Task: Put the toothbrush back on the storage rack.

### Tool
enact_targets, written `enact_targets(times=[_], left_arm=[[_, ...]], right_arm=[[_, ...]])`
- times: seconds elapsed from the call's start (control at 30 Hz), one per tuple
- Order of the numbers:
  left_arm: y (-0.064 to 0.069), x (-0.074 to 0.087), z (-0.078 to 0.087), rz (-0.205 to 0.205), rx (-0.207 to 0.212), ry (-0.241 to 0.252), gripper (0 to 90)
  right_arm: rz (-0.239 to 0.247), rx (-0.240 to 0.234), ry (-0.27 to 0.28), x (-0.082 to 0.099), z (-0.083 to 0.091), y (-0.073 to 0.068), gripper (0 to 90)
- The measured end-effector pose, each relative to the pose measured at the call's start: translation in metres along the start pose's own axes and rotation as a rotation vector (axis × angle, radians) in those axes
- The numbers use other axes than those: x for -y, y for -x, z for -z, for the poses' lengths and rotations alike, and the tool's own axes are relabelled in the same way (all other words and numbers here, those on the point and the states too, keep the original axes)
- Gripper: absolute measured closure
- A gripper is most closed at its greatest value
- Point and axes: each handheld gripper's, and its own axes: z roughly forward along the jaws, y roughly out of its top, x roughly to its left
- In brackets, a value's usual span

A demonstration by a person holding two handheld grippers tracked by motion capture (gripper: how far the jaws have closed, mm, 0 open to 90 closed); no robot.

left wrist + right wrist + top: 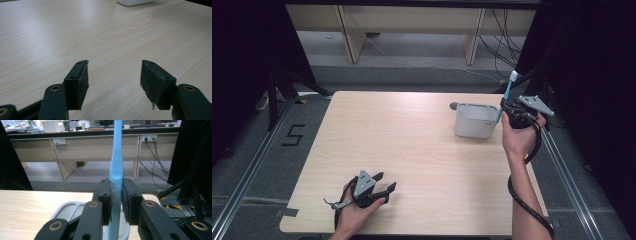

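At the far right part of the table point(412, 145), a light-blue toothbrush point(508, 95) is being held by the right claw point(512, 114), whose jaws are being pressed together on the handle. In the high view the toothbrush is being kept nearly upright, its head point(514, 75) pointing up and slightly away from the person, just beside the right edge of a white container point(474, 120). In the right gripper view, the handle point(116, 167) is being clamped between the two black pads point(107, 195), rising straight above them, while its lower end is being shown over the open container point(70, 210) below; whether that end is touching the container cannot be told. A small dark object point(454, 105) is lying just behind the container's far left corner. Near the front left edge of the table, the left claw point(384, 182) is being held low over the bare wood, its jaws standing apart with nothing between them; its pads point(81, 82) are being shown well separated in the left gripper view.
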Motion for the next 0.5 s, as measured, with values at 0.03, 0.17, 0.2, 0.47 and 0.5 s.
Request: enact_targets(times=[0.03,0.17,0.2,0.47,0.5], left_arm=[[0.000,0.000,0.000,0.000,0.000,0.000,39.0],[0.000,0.000,0.000,0.001,0.001,0.001,38.9],[0.000,0.000,0.000,0.003,0.002,0.001,38.9],[0.000,0.000,0.000,-0.001,0.001,-0.001,39.0],[0.000,0.000,0.000,-0.001,0.001,-0.001,39.0]], right_arm=[[-0.001,0.008,0.005,0.000,-0.001,0.000,78.8],[0.013,0.008,0.015,0.001,-0.005,0.000,78.8],[0.013,0.010,0.017,0.001,-0.005,0.000,78.8],[0.015,0.008,0.033,-0.001,-0.011,0.000,78.8],[0.019,0.007,0.036,-0.001,-0.012,0.001,78.8]])
